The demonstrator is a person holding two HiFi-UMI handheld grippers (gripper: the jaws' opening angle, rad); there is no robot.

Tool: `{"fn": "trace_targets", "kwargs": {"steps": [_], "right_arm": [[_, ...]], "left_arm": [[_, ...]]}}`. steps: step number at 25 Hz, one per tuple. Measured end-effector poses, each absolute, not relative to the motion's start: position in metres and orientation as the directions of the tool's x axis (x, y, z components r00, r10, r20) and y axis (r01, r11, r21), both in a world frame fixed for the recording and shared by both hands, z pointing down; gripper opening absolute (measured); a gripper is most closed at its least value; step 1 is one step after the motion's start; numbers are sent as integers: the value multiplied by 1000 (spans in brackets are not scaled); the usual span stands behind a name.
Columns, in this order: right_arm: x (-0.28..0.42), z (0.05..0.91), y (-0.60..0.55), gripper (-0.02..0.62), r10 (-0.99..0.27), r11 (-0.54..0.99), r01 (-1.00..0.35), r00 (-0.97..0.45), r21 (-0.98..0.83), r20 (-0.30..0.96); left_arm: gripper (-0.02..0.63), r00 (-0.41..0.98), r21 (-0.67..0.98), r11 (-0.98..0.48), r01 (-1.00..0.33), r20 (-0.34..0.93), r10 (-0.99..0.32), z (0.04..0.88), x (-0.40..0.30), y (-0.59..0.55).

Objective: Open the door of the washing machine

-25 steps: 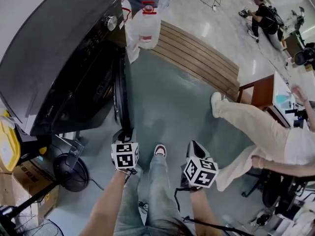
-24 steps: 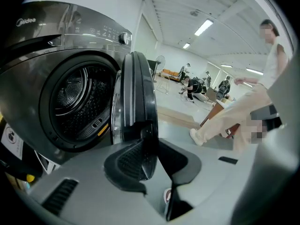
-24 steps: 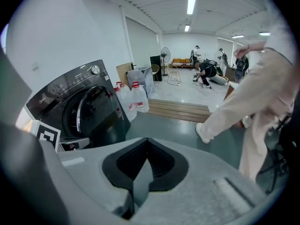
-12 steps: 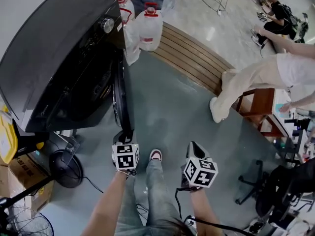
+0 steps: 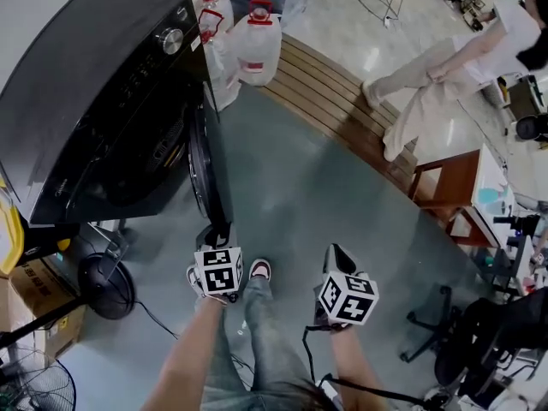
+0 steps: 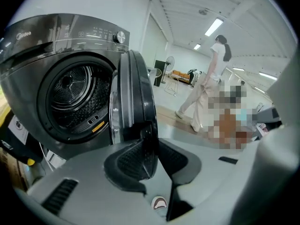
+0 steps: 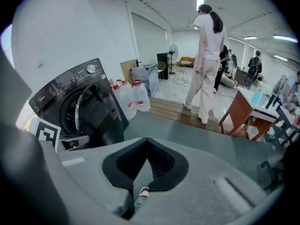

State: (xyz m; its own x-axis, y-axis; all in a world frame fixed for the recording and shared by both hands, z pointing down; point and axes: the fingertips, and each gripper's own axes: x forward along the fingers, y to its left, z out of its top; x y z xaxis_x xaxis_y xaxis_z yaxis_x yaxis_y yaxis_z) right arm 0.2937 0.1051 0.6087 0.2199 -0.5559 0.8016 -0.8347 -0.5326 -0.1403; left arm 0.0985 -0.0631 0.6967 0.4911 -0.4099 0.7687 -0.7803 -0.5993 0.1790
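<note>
The left tongs (image 6: 146, 156) clamp the free edge of the door (image 6: 135, 97), which stands swung well out from the washing machine (image 5: 94, 101), likely to pull it wider, while the right tongs (image 7: 147, 143) hang closed, empty.

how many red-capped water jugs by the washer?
2. One jug against the washing machine; the other jug right of it, by the wooden platform. More may hide behind them.
</note>
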Motion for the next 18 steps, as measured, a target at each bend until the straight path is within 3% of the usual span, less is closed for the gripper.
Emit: {"fn": "trace_targets", "kwargs": {"steps": [18], "right_arm": [[356, 617, 119, 5, -552, -549, -822, 219, -153, 804]], "left_arm": [[97, 437, 175, -518, -838, 782, -443, 697, 161, -51]]}}
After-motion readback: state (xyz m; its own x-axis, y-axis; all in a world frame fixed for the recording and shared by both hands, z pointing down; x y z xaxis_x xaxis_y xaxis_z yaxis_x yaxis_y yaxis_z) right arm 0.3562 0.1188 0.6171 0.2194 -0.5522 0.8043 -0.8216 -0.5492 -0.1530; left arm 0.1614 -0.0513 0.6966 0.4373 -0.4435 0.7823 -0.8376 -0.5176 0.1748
